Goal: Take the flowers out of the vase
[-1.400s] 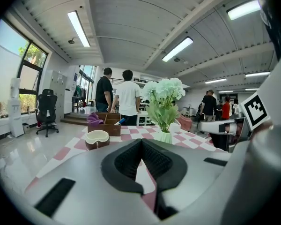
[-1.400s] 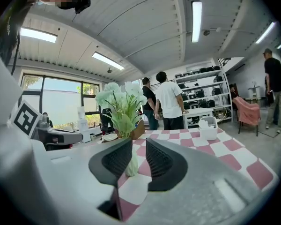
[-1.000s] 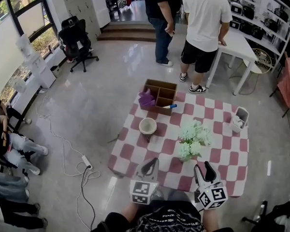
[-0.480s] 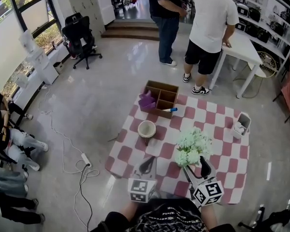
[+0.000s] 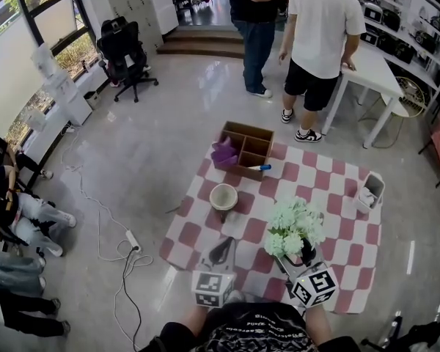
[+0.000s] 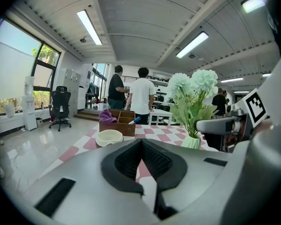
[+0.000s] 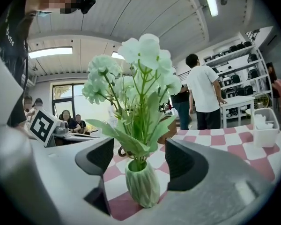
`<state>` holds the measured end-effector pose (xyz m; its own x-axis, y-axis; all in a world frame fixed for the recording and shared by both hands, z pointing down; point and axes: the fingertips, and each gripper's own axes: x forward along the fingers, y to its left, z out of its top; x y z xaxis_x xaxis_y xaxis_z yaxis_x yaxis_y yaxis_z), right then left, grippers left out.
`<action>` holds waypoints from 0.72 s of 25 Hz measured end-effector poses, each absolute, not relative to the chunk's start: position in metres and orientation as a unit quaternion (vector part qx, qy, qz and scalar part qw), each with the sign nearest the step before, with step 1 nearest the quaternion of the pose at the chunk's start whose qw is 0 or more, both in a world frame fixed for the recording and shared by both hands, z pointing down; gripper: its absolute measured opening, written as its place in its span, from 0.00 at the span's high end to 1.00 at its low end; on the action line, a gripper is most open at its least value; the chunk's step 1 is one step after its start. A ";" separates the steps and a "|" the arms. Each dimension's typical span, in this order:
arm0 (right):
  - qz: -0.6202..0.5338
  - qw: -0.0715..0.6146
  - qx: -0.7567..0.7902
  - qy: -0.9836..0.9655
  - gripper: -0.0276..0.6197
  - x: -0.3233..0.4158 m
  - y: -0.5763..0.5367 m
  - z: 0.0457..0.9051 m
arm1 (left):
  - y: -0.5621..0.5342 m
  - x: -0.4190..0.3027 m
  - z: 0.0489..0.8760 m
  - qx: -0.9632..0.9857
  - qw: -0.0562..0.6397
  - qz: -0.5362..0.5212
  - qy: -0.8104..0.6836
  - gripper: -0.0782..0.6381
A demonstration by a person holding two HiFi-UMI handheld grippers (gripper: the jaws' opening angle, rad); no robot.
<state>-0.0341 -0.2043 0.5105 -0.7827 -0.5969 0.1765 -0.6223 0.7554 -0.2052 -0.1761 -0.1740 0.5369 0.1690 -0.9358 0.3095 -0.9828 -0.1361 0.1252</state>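
The right hand-held gripper (image 5: 297, 259) is drawing in from 5 o'clock of the white flowers (image 5: 293, 224) in the head view, and its jaws, which have just been opening, are now straddling the ribbed green vase (image 7: 142, 186) without touching it.

The head view looks steeply down over the pink-and-white checked tablecloth (image 5: 337, 226). Both gripper views look level across it, close to the white flowers (image 7: 145, 55) in a ribbed pale-green vase (image 7: 143, 184); the flowers appear in all three.
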 end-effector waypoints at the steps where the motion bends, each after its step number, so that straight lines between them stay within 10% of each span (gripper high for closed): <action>1: 0.126 0.047 0.323 -0.937 0.44 -0.036 -0.206 0.509 | -0.173 -0.176 0.537 0.750 0.151 0.078 -0.640 0.88; 18: 0.095 0.043 0.326 -0.940 0.69 -0.043 -0.215 0.500 | -0.165 -0.176 0.545 0.742 0.161 0.074 -0.647 0.88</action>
